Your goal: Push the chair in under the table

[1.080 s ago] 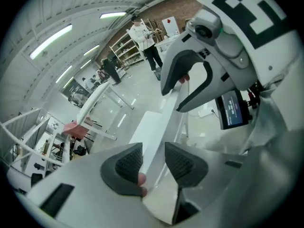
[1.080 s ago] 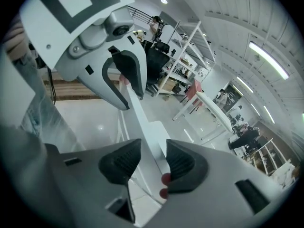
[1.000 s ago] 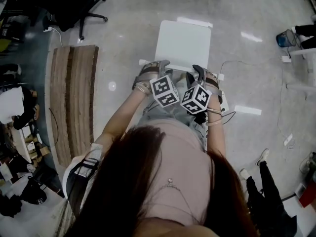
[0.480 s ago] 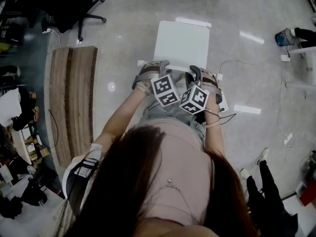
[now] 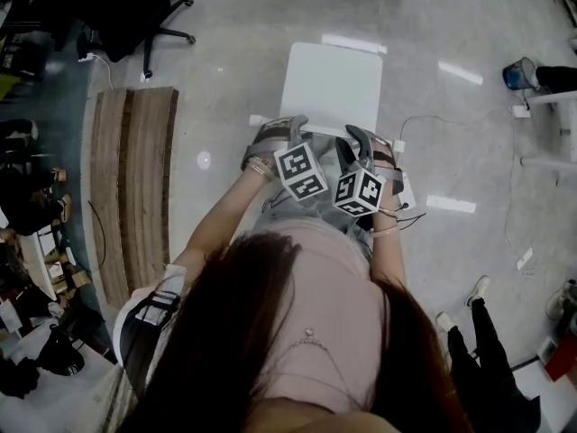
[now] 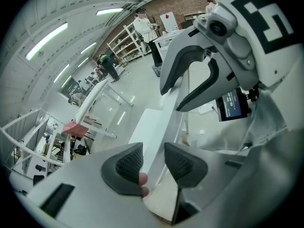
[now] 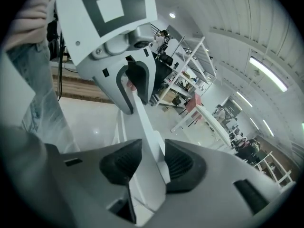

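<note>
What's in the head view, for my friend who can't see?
From above: a person holds a white chair by its back with the left gripper and right gripper; the right's jaws have just been closing on it. A wooden board lies on the floor at left.

- The chair (image 5: 332,84) is plain white, with a flat, squarish seat seen from almost straight above.
- It stands upright on the pale, shiny floor (image 5: 234,52).
- Its backrest (image 7: 145,141) is a thin white panel, edge-on in the head view, along the seat's lower side.
</note>
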Action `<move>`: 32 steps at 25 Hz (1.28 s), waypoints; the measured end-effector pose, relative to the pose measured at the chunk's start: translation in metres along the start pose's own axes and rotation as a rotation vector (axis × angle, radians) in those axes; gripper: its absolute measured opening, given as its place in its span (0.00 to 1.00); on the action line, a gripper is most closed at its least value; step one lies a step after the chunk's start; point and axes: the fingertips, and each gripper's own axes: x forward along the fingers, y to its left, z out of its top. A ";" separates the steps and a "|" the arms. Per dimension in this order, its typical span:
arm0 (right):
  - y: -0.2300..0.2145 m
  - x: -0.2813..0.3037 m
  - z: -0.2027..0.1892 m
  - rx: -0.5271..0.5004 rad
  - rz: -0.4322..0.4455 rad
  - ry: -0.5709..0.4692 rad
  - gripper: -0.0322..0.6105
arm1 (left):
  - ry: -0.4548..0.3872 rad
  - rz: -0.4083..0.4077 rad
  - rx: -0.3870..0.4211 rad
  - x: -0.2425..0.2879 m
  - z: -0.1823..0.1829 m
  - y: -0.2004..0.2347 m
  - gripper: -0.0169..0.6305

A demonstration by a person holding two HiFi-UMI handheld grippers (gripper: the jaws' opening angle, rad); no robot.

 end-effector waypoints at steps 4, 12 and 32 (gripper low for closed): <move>-0.006 0.004 -0.003 0.008 0.003 -0.009 0.29 | -0.011 0.005 -0.001 0.004 0.004 0.004 0.25; -0.020 0.009 -0.005 0.010 0.007 -0.016 0.29 | -0.025 0.000 -0.010 0.010 0.013 0.013 0.25; -0.059 0.034 -0.016 0.016 0.018 -0.033 0.30 | -0.015 -0.008 -0.014 0.035 0.035 0.043 0.25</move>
